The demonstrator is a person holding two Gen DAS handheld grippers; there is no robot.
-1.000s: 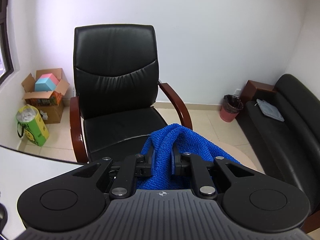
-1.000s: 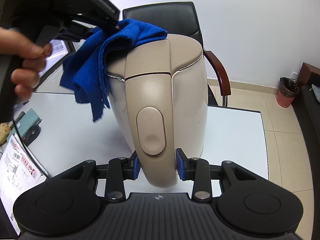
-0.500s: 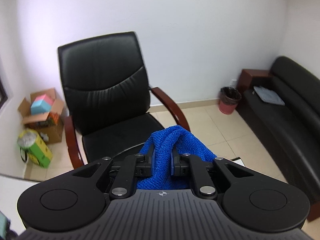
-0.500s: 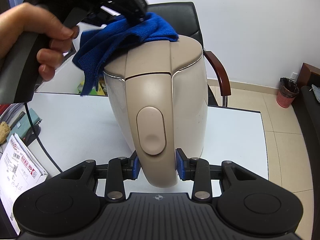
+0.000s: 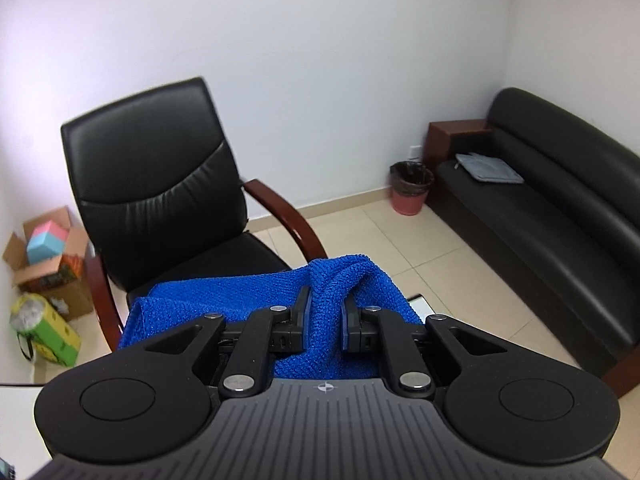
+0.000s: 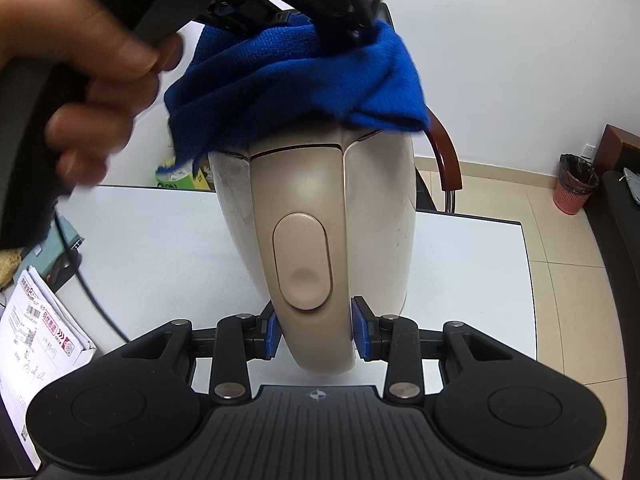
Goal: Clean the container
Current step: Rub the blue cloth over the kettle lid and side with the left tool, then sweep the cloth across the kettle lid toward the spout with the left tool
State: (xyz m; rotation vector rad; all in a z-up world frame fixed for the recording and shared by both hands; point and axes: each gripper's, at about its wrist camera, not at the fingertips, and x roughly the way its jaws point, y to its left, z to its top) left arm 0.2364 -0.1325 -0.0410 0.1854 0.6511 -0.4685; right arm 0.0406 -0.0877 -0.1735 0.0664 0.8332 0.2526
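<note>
A beige electric kettle (image 6: 320, 208) stands upright on the white table (image 6: 160, 248). My right gripper (image 6: 316, 334) is shut on the kettle's handle near its base. My left gripper (image 5: 324, 310) is shut on a blue cloth (image 5: 248, 300). In the right wrist view the left gripper (image 6: 336, 20) presses the blue cloth (image 6: 304, 76) over the kettle's lid, covering the whole top. The lid is hidden under the cloth.
A black office chair (image 5: 160, 200) stands behind the table. A black sofa (image 5: 560, 232) and a red bin (image 5: 412, 192) are at the right. Boxes (image 5: 48, 260) sit on the floor at left. Papers (image 6: 32, 340) and a cable (image 6: 80, 288) lie on the table's left.
My left gripper has dragged the blue cloth rightward across the kettle's top; it now drapes over the whole lid. The right gripper and kettle have stayed still.
</note>
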